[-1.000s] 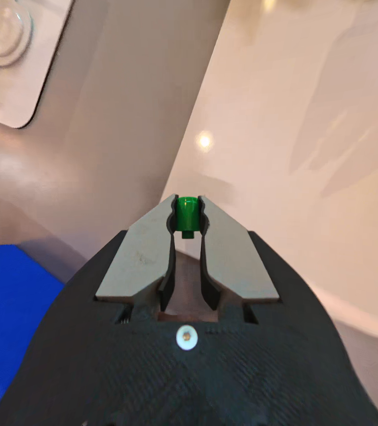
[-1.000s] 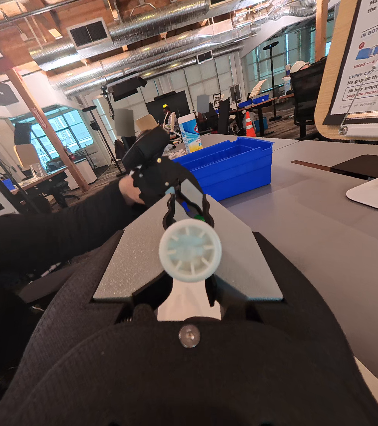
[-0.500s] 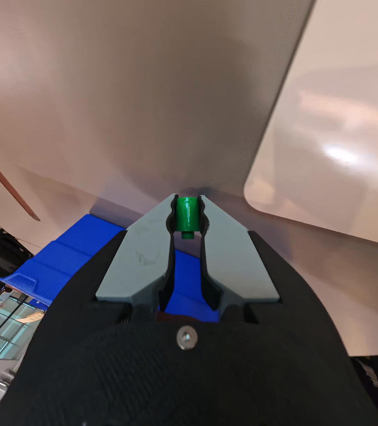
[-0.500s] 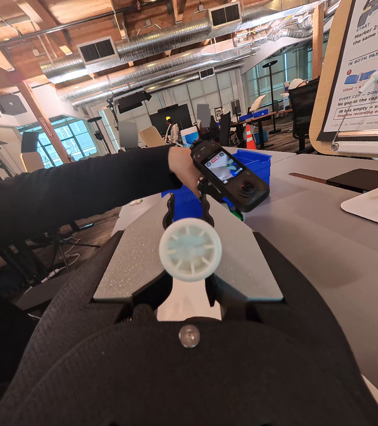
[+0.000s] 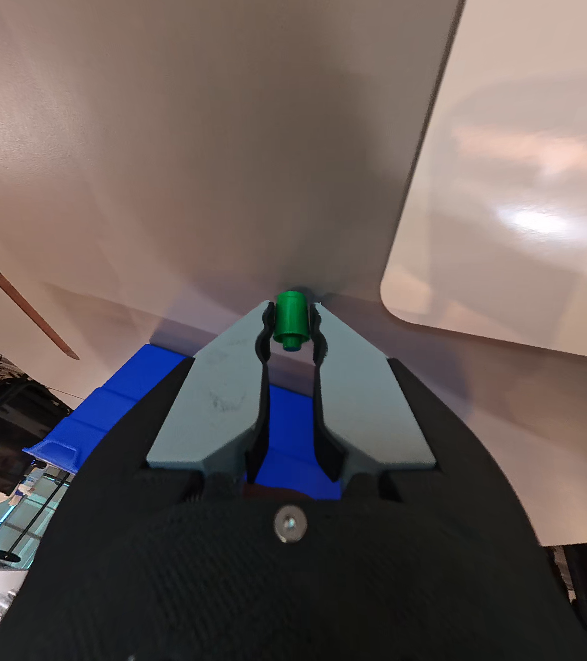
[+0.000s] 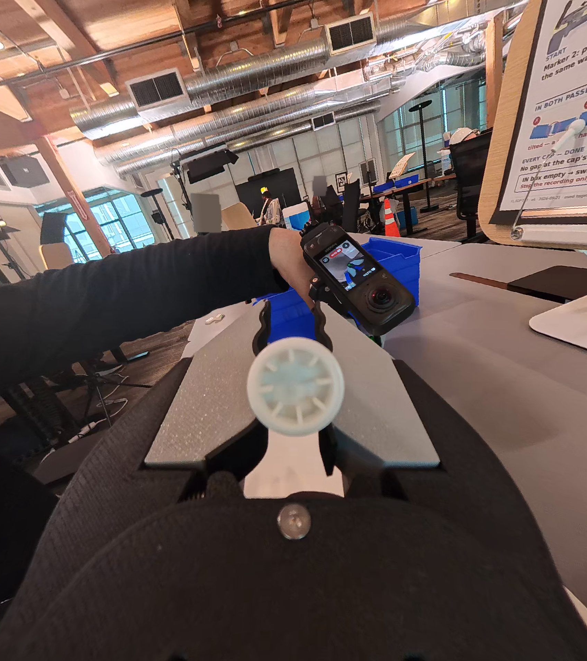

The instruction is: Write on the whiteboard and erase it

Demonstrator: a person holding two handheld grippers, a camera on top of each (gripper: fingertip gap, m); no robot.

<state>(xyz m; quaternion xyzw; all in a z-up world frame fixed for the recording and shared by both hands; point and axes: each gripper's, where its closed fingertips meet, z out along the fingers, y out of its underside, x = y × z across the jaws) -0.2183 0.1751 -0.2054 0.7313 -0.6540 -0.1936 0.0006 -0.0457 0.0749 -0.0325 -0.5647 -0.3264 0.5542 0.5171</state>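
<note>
1. Against the frame half a second back, the left tongs [image 5: 292, 310] sit a touch wider apart; the green marker cap [image 5: 292, 317] now looks loose between them, with slim gaps either side, so probably released, though the grip is hard to judge.
2. The cap's far end meets the grey tabletop [image 5: 177, 161], or nearly so.
3. The whiteboard [image 5: 521, 214] has slid slightly nearer; its rounded corner lies just right of the cap.
4. The blue bin [image 5: 113, 415] shows below-left, little changed.
5. The right tongs [image 6: 292, 329] are clamped on the white marker [image 6: 295, 386], butt end toward the camera, unchanged.
6. The left hand [image 6: 286, 257] holds its camera-topped gripper beyond, over the bin.
</note>
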